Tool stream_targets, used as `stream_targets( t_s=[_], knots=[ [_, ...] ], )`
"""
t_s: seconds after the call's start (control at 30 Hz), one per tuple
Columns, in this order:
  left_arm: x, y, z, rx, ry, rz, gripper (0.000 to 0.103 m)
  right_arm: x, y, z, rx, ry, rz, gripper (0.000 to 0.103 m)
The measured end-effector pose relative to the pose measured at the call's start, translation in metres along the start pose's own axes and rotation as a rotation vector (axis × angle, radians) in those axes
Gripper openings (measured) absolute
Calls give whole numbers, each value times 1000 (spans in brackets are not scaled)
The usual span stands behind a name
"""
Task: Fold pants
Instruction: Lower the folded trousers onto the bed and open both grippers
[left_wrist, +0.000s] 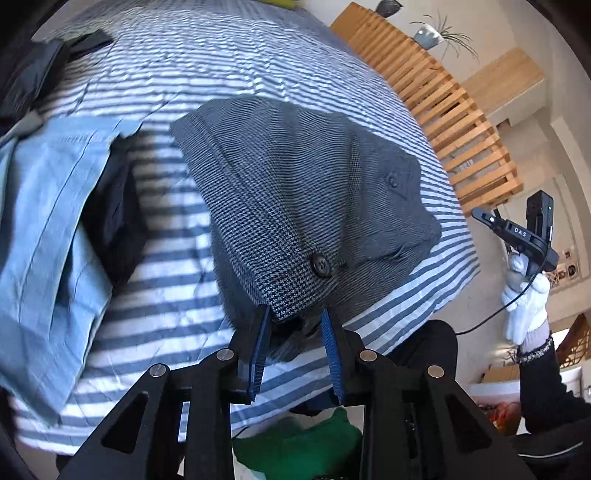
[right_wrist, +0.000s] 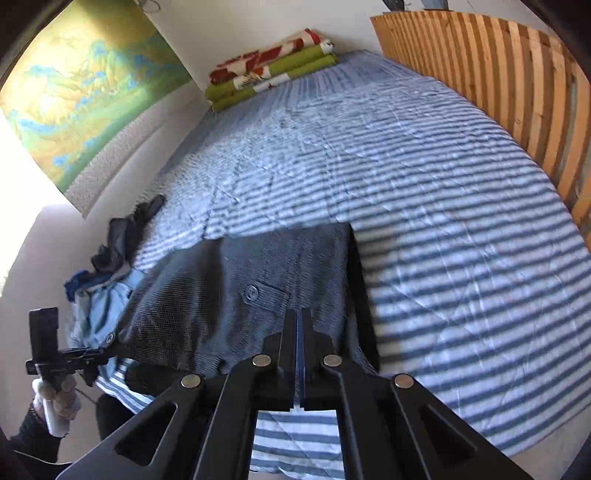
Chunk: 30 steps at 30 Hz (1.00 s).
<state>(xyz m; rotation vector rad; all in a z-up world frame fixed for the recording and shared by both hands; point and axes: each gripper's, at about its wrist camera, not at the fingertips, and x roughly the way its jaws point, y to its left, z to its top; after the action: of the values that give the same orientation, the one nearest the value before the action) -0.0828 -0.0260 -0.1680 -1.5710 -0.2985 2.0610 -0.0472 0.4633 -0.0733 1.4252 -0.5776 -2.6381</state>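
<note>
Two fisheye views show one pair of grey houndstooth pants (left_wrist: 295, 192) lying folded on a blue-and-white striped bedspread (left_wrist: 177, 266).

Left wrist view: the left gripper (left_wrist: 295, 325) has its blue-padded fingers (left_wrist: 260, 347) spread apart, one on each side of the waistband corner of the pants. The left pad touches the cloth edge; the right pad stands just clear of it, so the jaws are parted and not clamped. A dark waistband button (left_wrist: 320, 264) sits just ahead of the fingertips. A light blue garment (left_wrist: 48, 221) lies to the left, well apart from the pants, with a dark garment (left_wrist: 114, 214) between them. At far right, a white-gloved hand (left_wrist: 524, 299) holds the right gripper (left_wrist: 517, 229) off the bed edge, before a wooden slatted headboard (left_wrist: 461, 122).

Right wrist view: the right gripper (right_wrist: 299, 321) has its fingers pressed together with nothing between them, hovering over the near edge of the pants (right_wrist: 258, 280), just below a pocket button (right_wrist: 251, 291). The left gripper (right_wrist: 70, 358) meets the pants at their left edge. Folded green-and-red bedding (right_wrist: 273, 66) rests at the far end of the bedspread (right_wrist: 443, 221).
</note>
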Motion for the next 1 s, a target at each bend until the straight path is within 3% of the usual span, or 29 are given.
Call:
stream_targets(
  t_s=[0.03,0.1,0.17,0.3,0.4,0.57,0.67,0.73,0.8,0.87,1.0],
  knots=[
    [-2,6,-6,-24,-11,9,31,5,-3,-8,6,15,-15,9],
    [-6,20,-8,-91,-36,-37,37,13,-14,-18,44,33,-2,33],
    [-10,25,-3,-116,-66,-32,41,21,-24,-23,100,50,1,39],
    [-10,9,-2,-21,-76,44,45,42,-34,-25,237,117,72,39],
    [-6,-11,-6,75,-49,75,56,55,-26,-25,241,138,26,41],
    [21,-35,1,188,3,184,57,84,-18,-26,255,203,-33,46],
    [30,-34,9,180,7,210,57,92,-17,-26,285,209,-34,46],
    [31,-36,10,198,-10,233,53,90,-20,-26,319,196,-24,44],
    [30,-38,11,218,-8,256,34,86,-24,-24,345,184,-31,19],
    [30,-38,13,227,-4,283,21,79,-26,-21,344,173,-33,9],
    [27,-35,22,230,-12,307,16,65,-17,-13,314,134,-26,6]
  ],
)
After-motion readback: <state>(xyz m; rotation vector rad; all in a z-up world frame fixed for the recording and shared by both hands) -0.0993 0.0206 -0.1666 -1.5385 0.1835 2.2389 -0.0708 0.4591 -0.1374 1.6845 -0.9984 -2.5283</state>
